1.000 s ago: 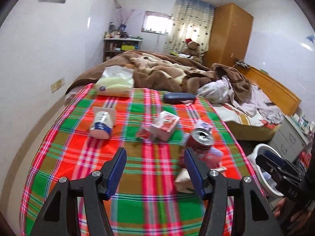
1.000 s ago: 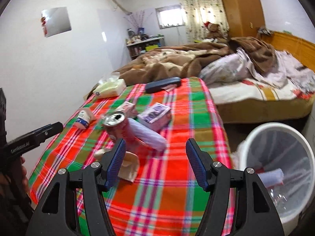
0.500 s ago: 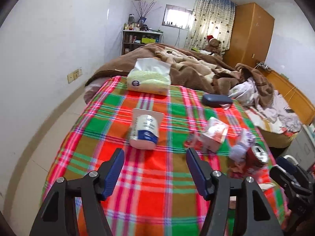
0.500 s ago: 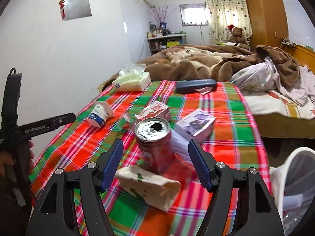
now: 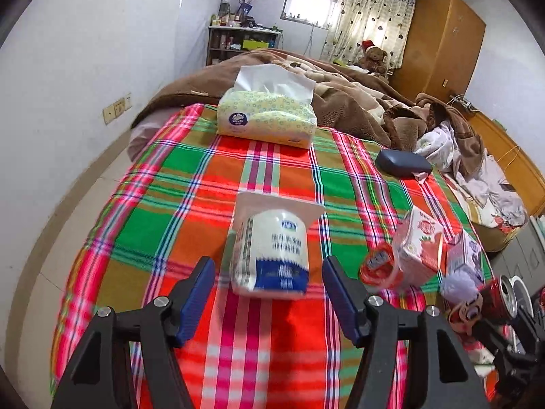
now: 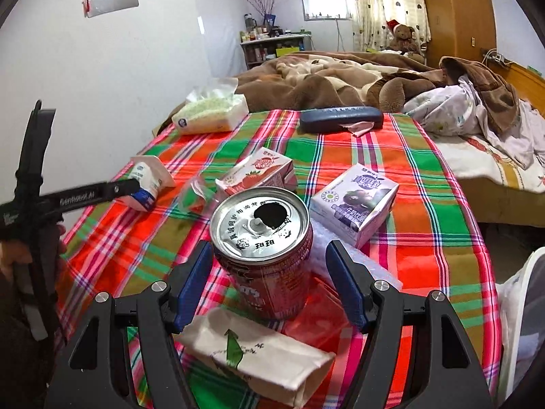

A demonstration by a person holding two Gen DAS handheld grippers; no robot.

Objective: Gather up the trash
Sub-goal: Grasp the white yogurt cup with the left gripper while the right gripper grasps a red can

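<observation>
A white and blue yogurt cup [image 5: 272, 248] lies on its side on the plaid cloth [image 5: 170, 225]. My left gripper [image 5: 267, 269] is open, one finger on each side of the cup and neither touching it. An opened red drink can [image 6: 262, 225] stands upright between the fingers of my right gripper [image 6: 269, 255], which is open, with gaps on both sides. A white paper packet [image 6: 259, 354] lies just in front of the can. A strawberry carton [image 6: 259, 170], a purple carton [image 6: 354, 204] and a clear wrapper [image 6: 194, 194] lie beyond it.
A tissue pack [image 5: 265, 119] and a dark blue case [image 5: 402, 163] sit at the far end of the cloth. Behind them is a bed with brown blankets [image 6: 327, 78]. A white bin with a liner [image 6: 521, 323] stands off the right edge. A wall runs along the left.
My left gripper swung left and down from the can area to the yogurt cup, which now lies between its fingers. My right gripper closed in on the can, now between its fingers.
</observation>
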